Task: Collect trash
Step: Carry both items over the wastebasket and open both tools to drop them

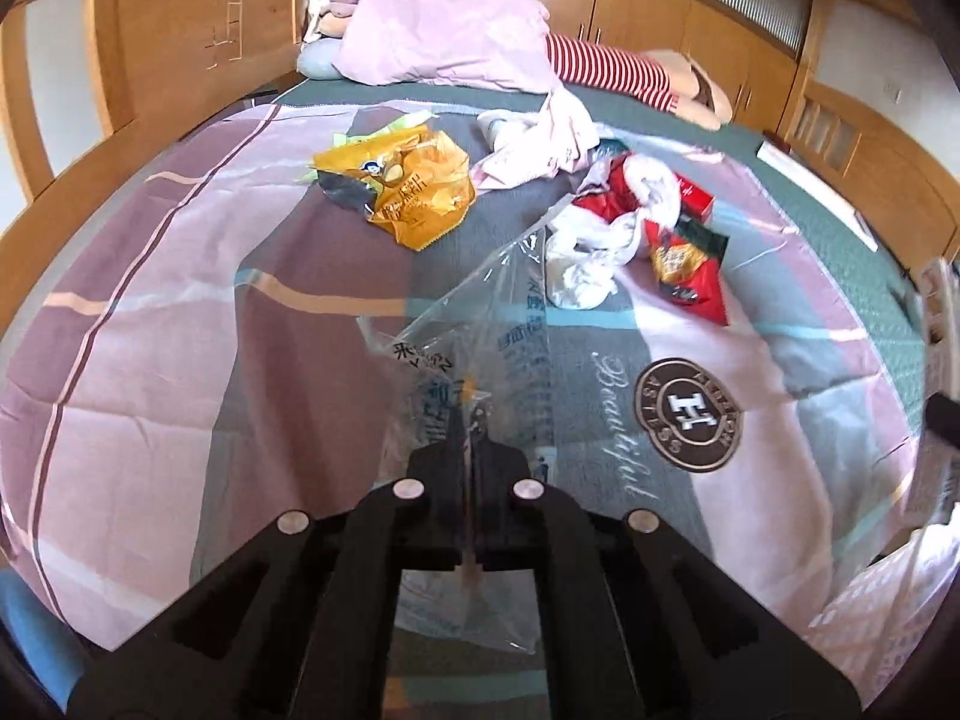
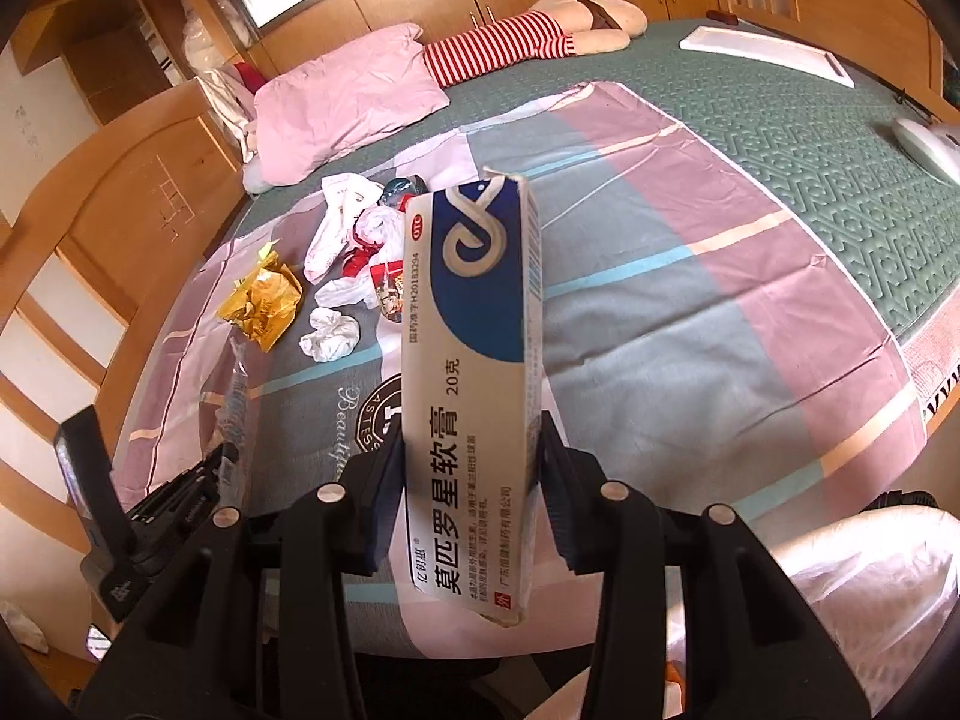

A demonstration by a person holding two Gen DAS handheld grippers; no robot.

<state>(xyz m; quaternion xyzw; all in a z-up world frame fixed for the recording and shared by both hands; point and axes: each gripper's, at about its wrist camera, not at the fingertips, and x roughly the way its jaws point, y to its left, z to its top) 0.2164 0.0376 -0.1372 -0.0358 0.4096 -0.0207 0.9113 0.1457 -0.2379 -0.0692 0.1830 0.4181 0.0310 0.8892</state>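
1. The left gripper (image 1: 470, 414) has its fingers pressed together on a clear plastic bag (image 1: 480, 312) with blue and black print. The bag rises from the pads and stands over the patchwork bedsheet (image 1: 180, 330).
2. The right gripper (image 2: 474, 480) holds a white and blue ointment box (image 2: 474, 360) between its two pads. The box stands upright and long, with its far end pointing to the head end of the bed.
3. The rest of the trash lies on the bedsheet, toward the head end of the bed and around the middle of its width.
4. A yellow snack bag (image 1: 402, 186), crumpled and open, lies on the left of this group in the left wrist view.
5. On the right of it there is a heap: a white crumpled tissue (image 1: 579, 276), a red and white plastic bag (image 1: 630, 198), and a red and green snack packet (image 1: 690, 270) that touches the heap.
6. A pink cloth (image 1: 540, 144) lies just behind, between the yellow snack bag and the heap.
7. At the head end of the bed a pink pillow (image 1: 444, 42) lies next to a plush toy with red and white stripes (image 1: 612, 69).
8. In the right wrist view the left gripper (image 2: 222, 468) shows at the near left edge of the bed with the clear plastic bag rising from it.
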